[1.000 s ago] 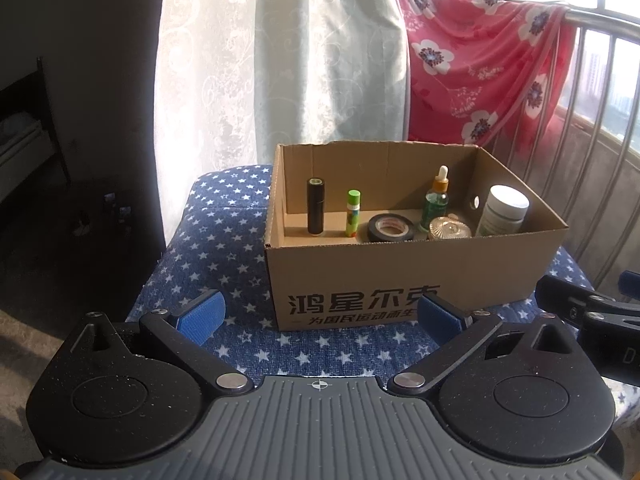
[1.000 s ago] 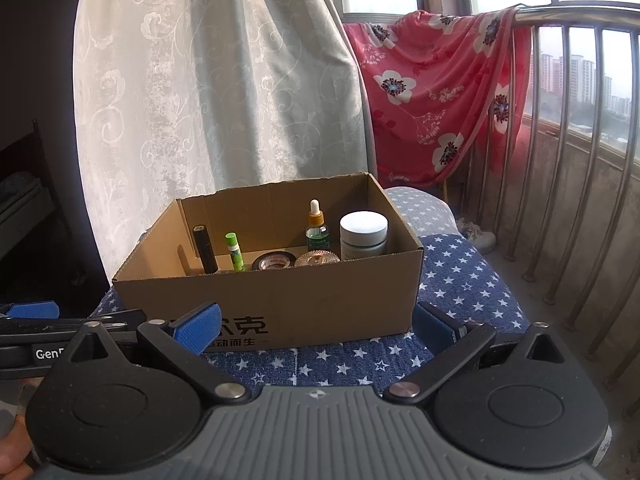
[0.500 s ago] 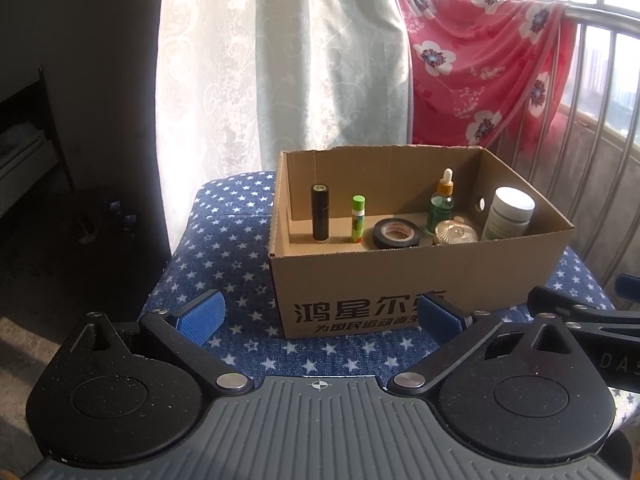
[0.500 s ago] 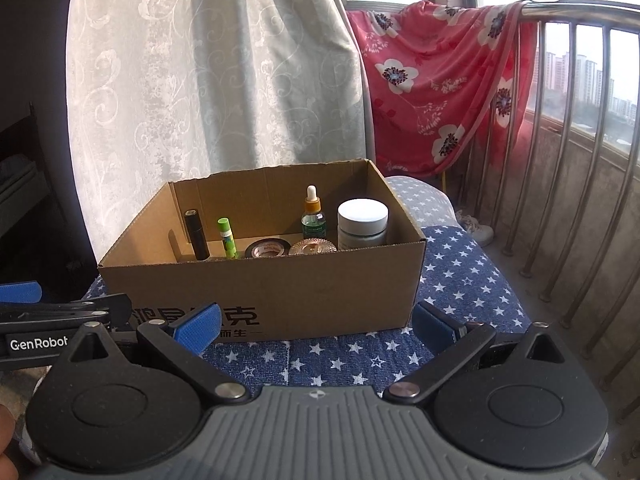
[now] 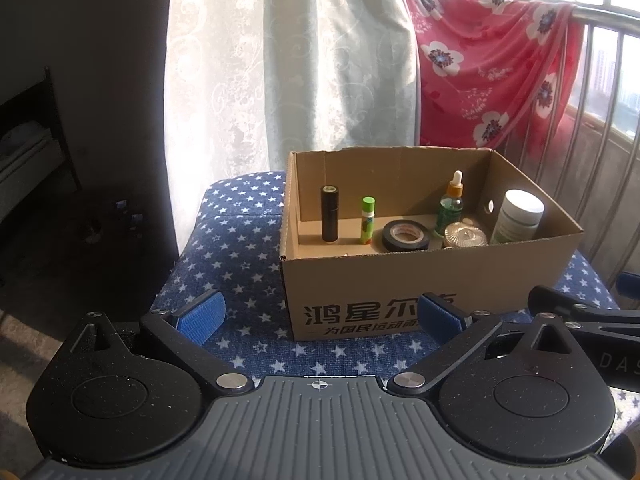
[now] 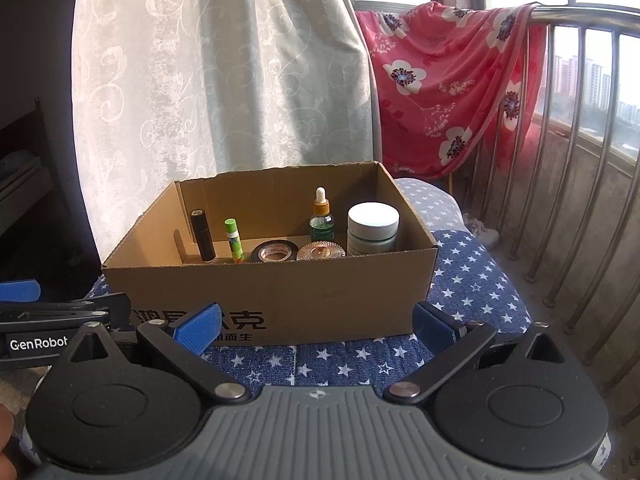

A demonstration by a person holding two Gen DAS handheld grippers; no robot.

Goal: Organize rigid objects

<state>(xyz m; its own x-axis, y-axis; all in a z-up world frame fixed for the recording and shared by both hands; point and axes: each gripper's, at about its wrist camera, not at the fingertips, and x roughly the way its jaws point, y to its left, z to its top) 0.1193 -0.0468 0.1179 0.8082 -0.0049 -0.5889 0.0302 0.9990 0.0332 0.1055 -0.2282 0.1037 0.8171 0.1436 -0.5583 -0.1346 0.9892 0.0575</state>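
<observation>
Nearest the cameras, the left gripper (image 5: pixel 318 316) and the right gripper (image 6: pixel 316 322) are held wide apart and empty, low in front of the near wall of the cardboard box (image 6: pixel 280 292), which sits on the star-printed blue cloth (image 5: pixel 236 248). Nothing is being gripped.

Inside the box, a row of items is seen from left to right: a black tube (image 5: pixel 330 214) and a green glue stick (image 5: pixel 367 220), both upright; a roll of black tape (image 5: pixel 405 235) lying flat; a ribbed glass lid (image 5: pixel 466 236) just beside it; a dropper bottle (image 5: pixel 452 204) behind that; and a white jar (image 5: pixel 518 216) at the far right.

Handling is judged as follows — all are rigid and probably light. The tube and the glue stick look slim and easily toppled, so a hold across mid-body is advised. The tape could be pinched across its ring wall. The dropper bottle and ribbed lid appear to be glass — likely slick and breakable; the bottle is best taken at its body, below the neck. The jar is wide and would call for a full spread.

Beyond, a pale curtain (image 6: pixel 224 80) and a red floral cloth (image 6: pixel 448 80) over a railing are seen.
</observation>
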